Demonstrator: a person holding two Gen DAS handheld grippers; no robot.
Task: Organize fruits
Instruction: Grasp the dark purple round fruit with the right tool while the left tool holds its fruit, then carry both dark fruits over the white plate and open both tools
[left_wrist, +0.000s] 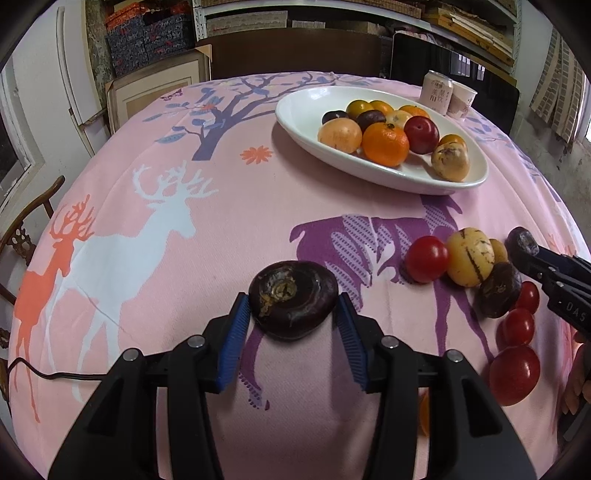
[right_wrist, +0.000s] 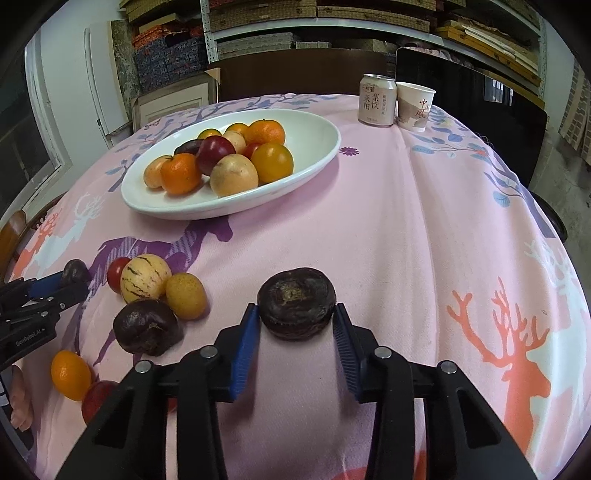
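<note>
My left gripper (left_wrist: 293, 301) is shut on a dark brown, flat round fruit (left_wrist: 291, 291), its blue pads pressing both sides low over the pink cloth. My right gripper (right_wrist: 296, 310) is shut on a similar dark fruit (right_wrist: 295, 295). In the left wrist view the right gripper (left_wrist: 526, 245) appears at the right edge. Between the two grippers lie loose fruits: a striped yellow one (right_wrist: 146, 277), a dark one (right_wrist: 147, 326), a small yellow one (right_wrist: 185, 295) and red tomatoes (left_wrist: 426, 258). A white oval dish (right_wrist: 314, 125) farther back holds several oranges, plums and yellow fruits.
A drink can (right_wrist: 376, 99) and a paper cup (right_wrist: 414, 107) stand at the far right of the table. A wooden chair (left_wrist: 22, 236) and a black cable (left_wrist: 55, 374) are at the left edge. Shelves and boxes fill the background. A person's hand (right_wrist: 20, 398) shows at lower left.
</note>
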